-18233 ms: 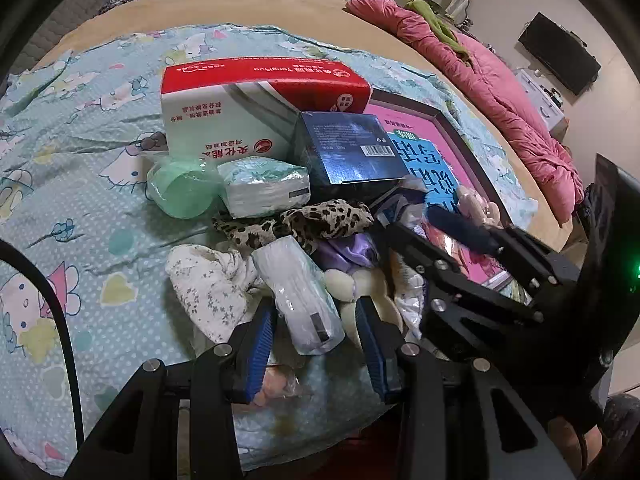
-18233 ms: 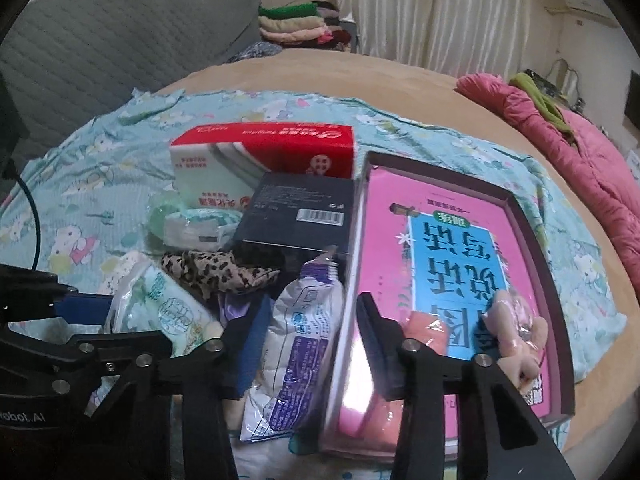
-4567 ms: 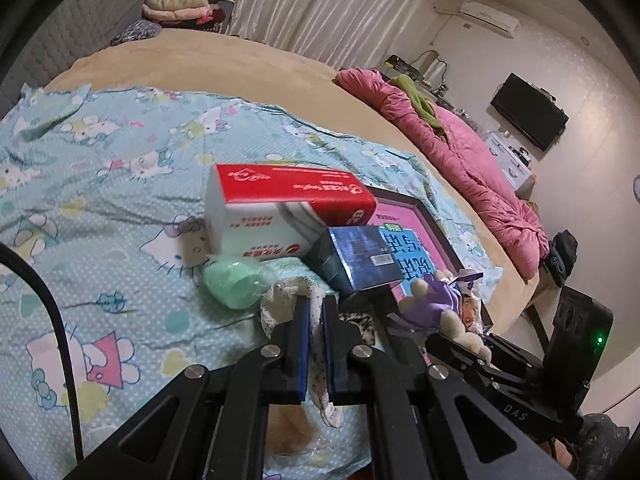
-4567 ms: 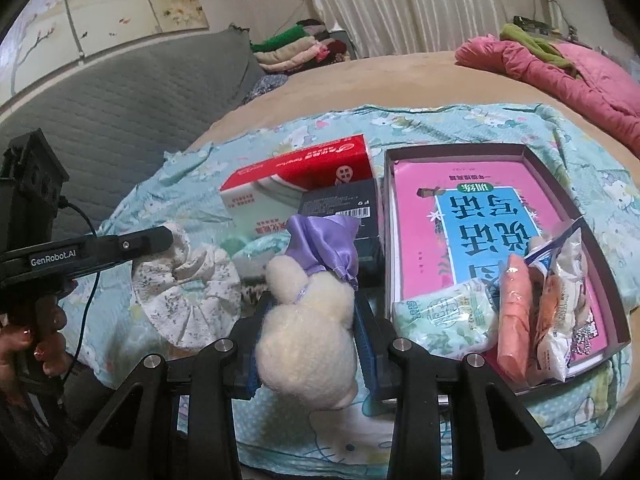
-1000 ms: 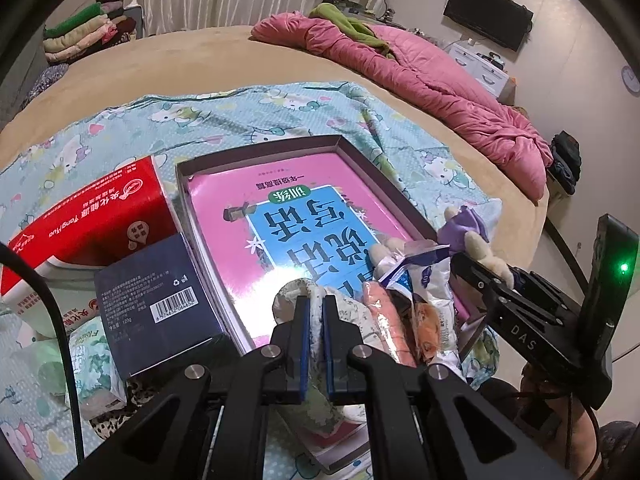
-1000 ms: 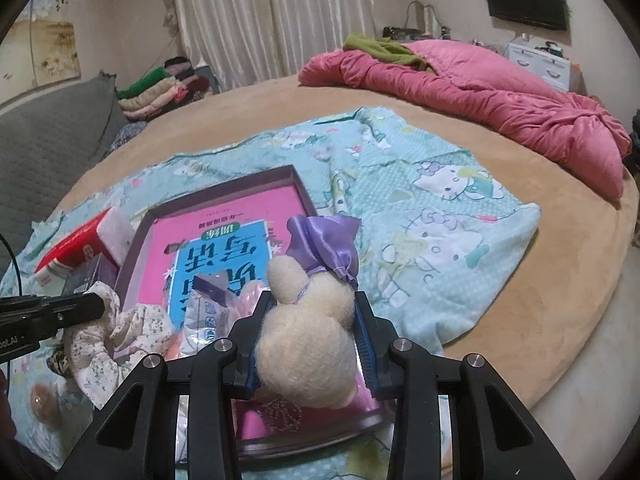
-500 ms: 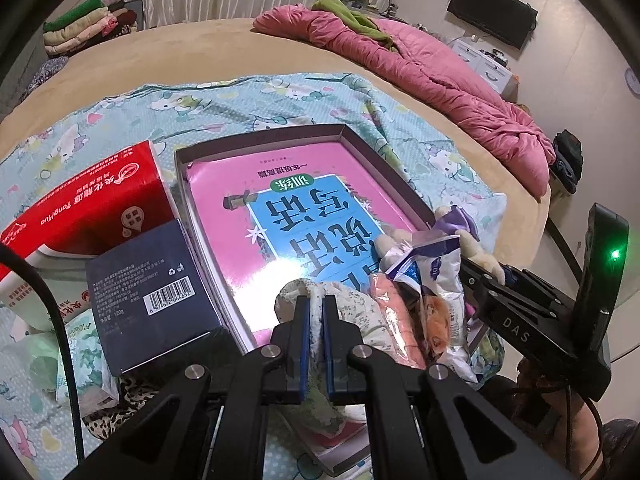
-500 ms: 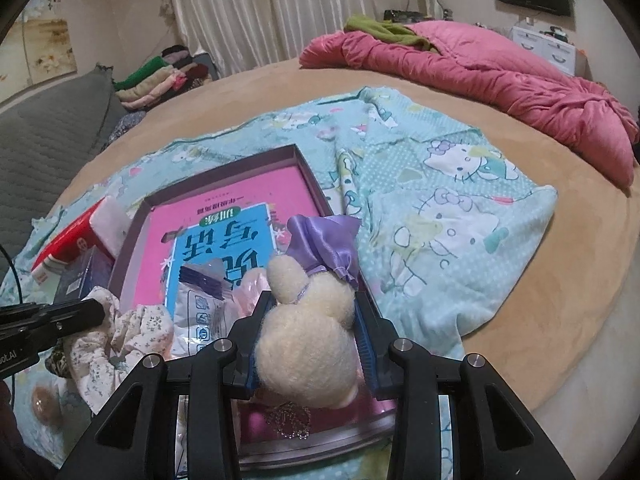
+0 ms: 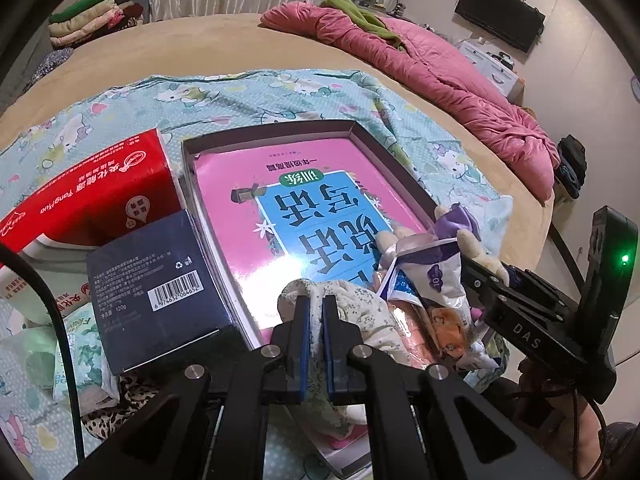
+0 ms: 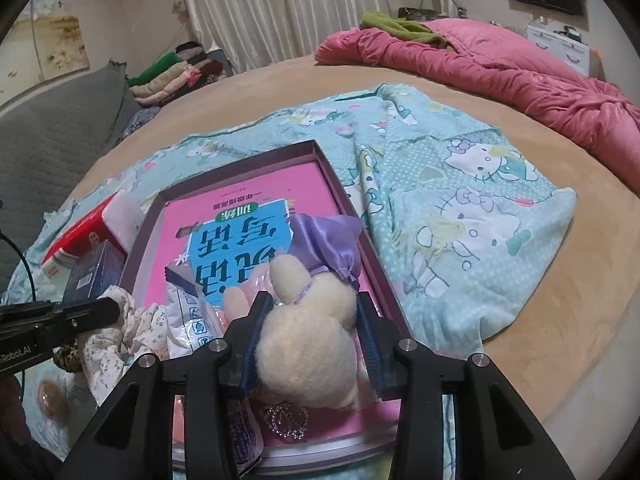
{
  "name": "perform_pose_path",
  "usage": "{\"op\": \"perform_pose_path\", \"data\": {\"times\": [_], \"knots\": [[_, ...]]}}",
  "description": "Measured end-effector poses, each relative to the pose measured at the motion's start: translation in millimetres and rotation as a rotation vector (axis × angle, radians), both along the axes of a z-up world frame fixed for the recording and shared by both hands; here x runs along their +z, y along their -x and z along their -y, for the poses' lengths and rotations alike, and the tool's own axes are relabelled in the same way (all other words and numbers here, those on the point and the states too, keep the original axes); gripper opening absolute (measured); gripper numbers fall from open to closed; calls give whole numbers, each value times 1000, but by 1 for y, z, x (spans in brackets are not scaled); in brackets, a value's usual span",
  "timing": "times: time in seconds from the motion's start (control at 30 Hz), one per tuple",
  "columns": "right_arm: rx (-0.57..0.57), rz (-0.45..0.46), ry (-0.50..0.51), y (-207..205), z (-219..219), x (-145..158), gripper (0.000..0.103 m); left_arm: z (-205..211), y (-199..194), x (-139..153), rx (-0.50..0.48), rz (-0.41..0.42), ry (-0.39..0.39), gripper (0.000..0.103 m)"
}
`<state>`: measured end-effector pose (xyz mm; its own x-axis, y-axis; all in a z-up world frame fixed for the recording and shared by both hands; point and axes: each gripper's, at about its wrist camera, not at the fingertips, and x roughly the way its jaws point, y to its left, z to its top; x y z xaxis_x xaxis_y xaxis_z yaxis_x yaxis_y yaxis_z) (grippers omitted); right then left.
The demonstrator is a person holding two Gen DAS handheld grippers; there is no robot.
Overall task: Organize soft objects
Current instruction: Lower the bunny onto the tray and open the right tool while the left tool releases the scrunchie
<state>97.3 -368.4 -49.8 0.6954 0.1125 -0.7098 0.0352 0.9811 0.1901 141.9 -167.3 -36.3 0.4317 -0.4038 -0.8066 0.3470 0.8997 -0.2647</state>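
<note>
My left gripper (image 9: 314,312) is shut on a white floral cloth (image 9: 360,312), which hangs over the near end of the dark tray (image 9: 400,168). A pink and blue book lies in that tray. A cream plush rabbit (image 10: 308,344) with a purple bow sits between the fingers of my right gripper (image 10: 314,312). Its jaws are opening, and the pads still touch the rabbit's sides. The rabbit is low over the tray's near right corner (image 10: 384,280). A purple-white packet (image 10: 188,312) and pink soft items lie in the tray beside it.
A red tissue box (image 9: 92,196), a dark blue box (image 9: 156,292), a green tissue pack (image 9: 80,352) and a leopard cloth (image 9: 120,412) lie left of the tray on the Hello Kitty sheet (image 10: 460,208). A pink quilt (image 10: 500,68) lies at the back right.
The right gripper's jaws have widened a little around the rabbit, which sits slightly lower over the tray. The left gripper still holds the floral cloth in about the same place.
</note>
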Motion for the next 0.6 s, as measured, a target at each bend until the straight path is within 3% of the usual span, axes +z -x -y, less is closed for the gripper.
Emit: {"op": "perform_pose_path", "data": {"times": [0.33,0.6], "knots": [[-45,43,-25,8,9,8,61,-1,1,-2,-1,-13,12,6],[-94,103,-29,19,18,20,66,3,2,1,-10,-5,7,7]]}}
